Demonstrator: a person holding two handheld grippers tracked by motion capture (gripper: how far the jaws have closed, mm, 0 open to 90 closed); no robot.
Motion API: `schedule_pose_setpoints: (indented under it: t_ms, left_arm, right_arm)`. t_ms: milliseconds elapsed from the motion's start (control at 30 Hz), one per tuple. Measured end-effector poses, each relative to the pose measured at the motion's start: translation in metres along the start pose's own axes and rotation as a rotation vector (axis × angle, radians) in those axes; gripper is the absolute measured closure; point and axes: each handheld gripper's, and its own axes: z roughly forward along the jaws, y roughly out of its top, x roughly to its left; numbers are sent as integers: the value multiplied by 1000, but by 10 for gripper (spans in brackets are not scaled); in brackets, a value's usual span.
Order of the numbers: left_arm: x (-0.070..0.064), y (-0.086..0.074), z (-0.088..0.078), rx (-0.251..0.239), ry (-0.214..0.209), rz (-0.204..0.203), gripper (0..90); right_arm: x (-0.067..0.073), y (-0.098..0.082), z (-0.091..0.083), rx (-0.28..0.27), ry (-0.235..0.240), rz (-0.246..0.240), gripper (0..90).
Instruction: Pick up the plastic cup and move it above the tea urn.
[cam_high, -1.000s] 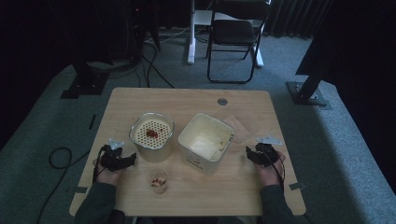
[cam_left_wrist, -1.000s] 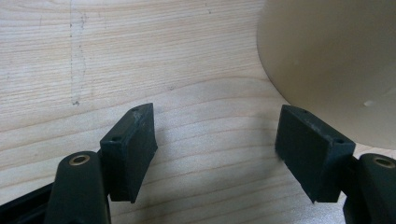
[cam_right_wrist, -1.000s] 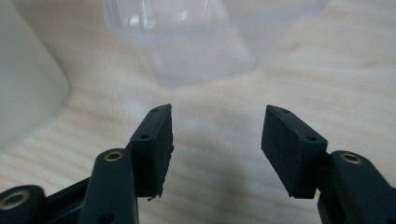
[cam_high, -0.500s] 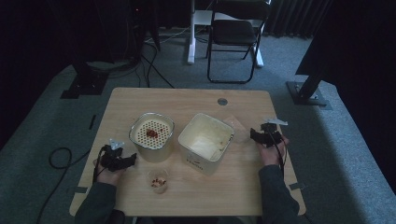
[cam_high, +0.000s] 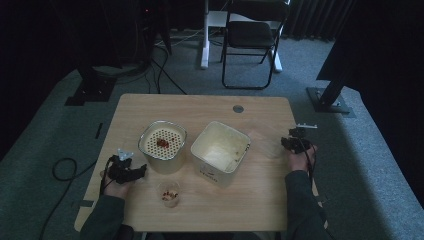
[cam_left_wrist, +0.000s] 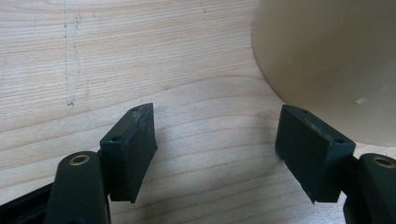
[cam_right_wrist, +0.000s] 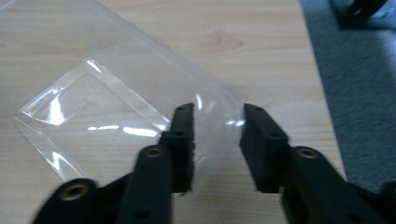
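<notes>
Closing on a clear plastic cup (cam_right_wrist: 140, 102) lying on its side at the worktop's (cam_high: 250, 210) right edge, the right tongs (cam_right_wrist: 215, 135) have just been narrowing around its rim (pads look touching). A gentle squeeze should avoid crushing it. Left tongs (cam_left_wrist: 215, 149) rest open, empty, beside the strainer pot (cam_high: 162, 146).
</notes>
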Motion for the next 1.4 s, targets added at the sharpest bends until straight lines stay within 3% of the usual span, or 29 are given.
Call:
schedule_pose_setpoints:
  t_ms: [100, 233, 500, 800, 1000, 1200, 1300, 1400]
  left_arm:
    - [0, 0, 0, 0, -1, -1, 293]
    - [0, 0, 0, 0, 0, -1, 293]
    - [0, 0, 0, 1, 2, 4, 293]
    - [-1, 0, 0, 3, 3, 6, 293]
    - [-1, 0, 0, 2, 2, 6, 293]
    - [0, 0, 0, 0, 3, 5, 292]
    - [-1, 0, 0, 0, 3, 3, 292]
    - [-1, 0, 0, 1, 3, 4, 293]
  right_arm:
    - [-6, 0, 1, 0, 24, 20, 727]
    - [-3, 2, -6, -34, 4, 5, 750]
    - [0, 16, -36, -171, 20, 7, 822]
    - [3, 30, -69, -267, 4, -32, 825]
    - [2, 36, -87, -307, 13, -29, 825]
    - [4, 47, -118, -362, 55, -36, 825]
    - [5, 48, -122, -372, 67, -39, 825]
    - [16, 53, -142, -413, 119, -62, 825]
